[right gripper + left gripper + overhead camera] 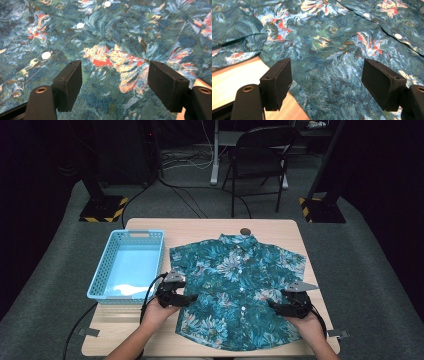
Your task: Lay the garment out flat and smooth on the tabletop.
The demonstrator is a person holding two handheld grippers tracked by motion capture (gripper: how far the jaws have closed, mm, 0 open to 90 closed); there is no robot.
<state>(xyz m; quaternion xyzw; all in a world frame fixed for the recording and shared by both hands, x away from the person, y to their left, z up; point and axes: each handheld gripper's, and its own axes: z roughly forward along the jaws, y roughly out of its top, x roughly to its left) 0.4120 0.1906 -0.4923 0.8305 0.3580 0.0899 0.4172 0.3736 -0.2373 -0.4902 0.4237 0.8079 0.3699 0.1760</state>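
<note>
On the surface (150, 226), the shirt (235, 285) lay flat, buttoned, collar away from the person, long axis running front to back, beside an empty basket (129, 265). The left gripper (186, 298) and right gripper (274, 306) flanked its lower half, fingers (277, 81) spread, holding nothing, each pointed inward over a side edge, equally near.
</note>
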